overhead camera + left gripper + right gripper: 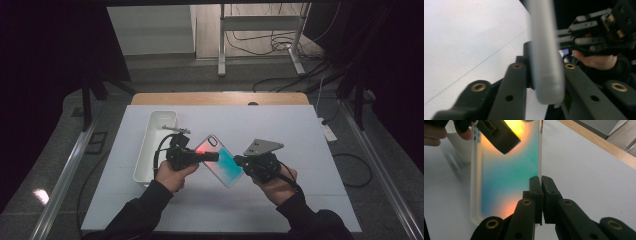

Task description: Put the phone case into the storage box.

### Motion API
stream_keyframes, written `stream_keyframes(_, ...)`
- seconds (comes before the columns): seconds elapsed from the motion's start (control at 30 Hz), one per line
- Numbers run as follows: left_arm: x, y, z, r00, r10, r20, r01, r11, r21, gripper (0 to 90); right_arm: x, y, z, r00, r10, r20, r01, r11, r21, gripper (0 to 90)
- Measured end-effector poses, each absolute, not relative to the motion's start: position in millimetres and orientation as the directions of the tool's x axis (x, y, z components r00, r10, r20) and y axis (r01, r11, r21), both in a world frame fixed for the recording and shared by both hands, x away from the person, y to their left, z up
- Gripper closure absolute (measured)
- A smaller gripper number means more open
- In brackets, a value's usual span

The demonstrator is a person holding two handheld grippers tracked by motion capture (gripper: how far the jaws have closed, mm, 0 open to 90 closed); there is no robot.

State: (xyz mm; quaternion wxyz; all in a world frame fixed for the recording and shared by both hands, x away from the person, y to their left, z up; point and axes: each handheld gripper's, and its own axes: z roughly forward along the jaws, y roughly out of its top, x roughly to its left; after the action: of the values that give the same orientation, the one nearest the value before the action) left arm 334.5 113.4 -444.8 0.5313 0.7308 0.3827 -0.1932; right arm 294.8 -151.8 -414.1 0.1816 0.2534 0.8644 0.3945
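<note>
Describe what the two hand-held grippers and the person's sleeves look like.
Both the left gripper and the right gripper are matte black, with long flat jaws linked by brass-coloured pivot rivets. A grey three-cornered plate with small holes tops the right one, and another sits on the left. A black cable loops from the left gripper. The person wears dark long sleeves.
</note>
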Motion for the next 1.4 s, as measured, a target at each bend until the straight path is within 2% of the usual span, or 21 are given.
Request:
stream_keyframes(0.27, 335, 114, -445, 0.612, 0.356, -0.706, 0.781, -0.129, 0.612, 85.4, 295, -150, -416, -0.808, 0.577, -0.121, 0.286, 0.564, 0.775, 85.2)
stream_keyframes(0.47, 333, 115, -442, 0.628, 0.376, -0.681, 0.766, -0.144, 0.627, 85.4, 297, -155, -414, -0.815, 0.577, -0.055, 0.319, 0.527, 0.787, 68.4)
stream_keyframes(0.5, 333, 115, -442, 0.628, 0.376, -0.681, 0.766, -0.144, 0.627, 85.3, 297, -155, -414, -0.815, 0.577, -0.055, 0.319, 0.527, 0.787, 68.4)
stream_keyframes(0.73, 332, 120, -440, 0.663, 0.369, -0.651, 0.738, -0.18, 0.65, 85.2, 304, -166, -414, -0.829, 0.557, 0.061, 0.385, 0.486, 0.785, 38.5)
stream_keyframes(0.87, 332, 121, -439, 0.681, 0.354, -0.641, 0.724, -0.194, 0.662, 85.2, 309, -170, -415, -0.84, 0.527, 0.127, 0.412, 0.469, 0.781, 24.2)
stream_keyframes(1.03, 331, 121, -437, 0.703, 0.34, -0.625, 0.705, -0.218, 0.675, 85.1, 311, -170, -418, -0.849, 0.507, 0.148, 0.418, 0.472, 0.777, 9.3)
stream_keyframes(1.23, 329, 120, -435, 0.728, 0.317, -0.609, 0.682, -0.235, 0.693, 85.0, 312, -168, -423, -0.861, 0.482, 0.164, 0.412, 0.469, 0.781, 0.7)
stream_keyframes(1.4, 329, 119, -434, 0.742, 0.301, -0.599, 0.668, -0.245, 0.703, 85.0, 315, -166, -425, -0.875, 0.438, 0.206, 0.415, 0.462, 0.784, 0.0)
